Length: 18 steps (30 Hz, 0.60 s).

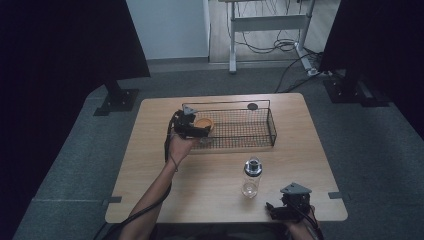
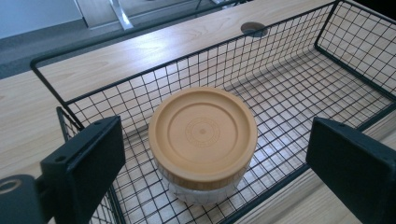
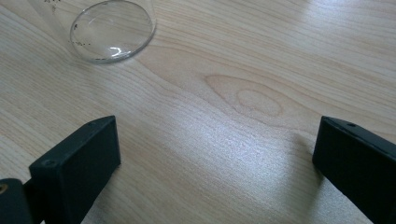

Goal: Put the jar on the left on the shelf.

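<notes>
A jar [image 2: 202,144] with a tan lid [image 2: 202,133] is being kept upright in the left end of the wire basket [image 2: 299,70] on the table [image 1: 220,175]. The left gripper [image 2: 215,163] is being held over it, jaws wide apart, untouching. The right gripper [image 3: 217,163] is being held open near the table's front edge, beside a clear bottle [image 1: 251,177].

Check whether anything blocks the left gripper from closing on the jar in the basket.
Nothing visible does. The left gripper is open with a jaw on each side of the jar, which stands at the near end of the wire basket; only the basket's near rim runs below the jaws.
</notes>
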{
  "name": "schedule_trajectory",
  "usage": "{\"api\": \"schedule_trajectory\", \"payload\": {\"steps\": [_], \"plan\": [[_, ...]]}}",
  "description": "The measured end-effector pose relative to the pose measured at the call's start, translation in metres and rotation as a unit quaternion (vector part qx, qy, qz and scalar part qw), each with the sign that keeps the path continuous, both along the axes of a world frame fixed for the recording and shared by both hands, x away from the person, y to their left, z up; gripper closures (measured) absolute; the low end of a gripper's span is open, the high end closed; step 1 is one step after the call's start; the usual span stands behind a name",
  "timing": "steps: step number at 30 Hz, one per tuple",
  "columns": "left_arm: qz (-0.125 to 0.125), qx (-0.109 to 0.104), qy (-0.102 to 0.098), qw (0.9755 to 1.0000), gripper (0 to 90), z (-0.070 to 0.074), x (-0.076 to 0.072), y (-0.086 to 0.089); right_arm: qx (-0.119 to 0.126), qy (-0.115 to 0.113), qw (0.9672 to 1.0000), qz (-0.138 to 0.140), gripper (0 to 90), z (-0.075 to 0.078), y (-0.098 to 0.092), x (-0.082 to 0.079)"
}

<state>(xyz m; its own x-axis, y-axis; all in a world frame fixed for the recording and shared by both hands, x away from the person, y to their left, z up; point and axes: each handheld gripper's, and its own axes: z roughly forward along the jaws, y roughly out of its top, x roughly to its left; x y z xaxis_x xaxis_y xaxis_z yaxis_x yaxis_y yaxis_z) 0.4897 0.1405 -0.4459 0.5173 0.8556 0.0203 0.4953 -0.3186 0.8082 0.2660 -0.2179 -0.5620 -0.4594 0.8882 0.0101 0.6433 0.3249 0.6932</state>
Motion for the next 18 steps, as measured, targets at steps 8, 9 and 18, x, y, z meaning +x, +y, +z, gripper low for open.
{"api": "schedule_trajectory", "payload": {"steps": [8,9,18], "plan": [[-0.009,-0.006,-0.004,0.9999,3.7,0.002,-0.010,0.008,0.000,0.000,1.0000,0.000,0.1,0.000,0.000,0.000],[-0.011,-0.007,-0.004,0.9999,3.8,0.002,-0.011,0.008,0.000,0.000,1.0000,0.000,0.1,0.000,0.000,0.000],[-0.019,-0.009,-0.007,0.9997,3.8,-0.001,-0.020,0.018,0.000,0.000,1.0000,0.000,0.1,0.000,0.000,0.000]]}}
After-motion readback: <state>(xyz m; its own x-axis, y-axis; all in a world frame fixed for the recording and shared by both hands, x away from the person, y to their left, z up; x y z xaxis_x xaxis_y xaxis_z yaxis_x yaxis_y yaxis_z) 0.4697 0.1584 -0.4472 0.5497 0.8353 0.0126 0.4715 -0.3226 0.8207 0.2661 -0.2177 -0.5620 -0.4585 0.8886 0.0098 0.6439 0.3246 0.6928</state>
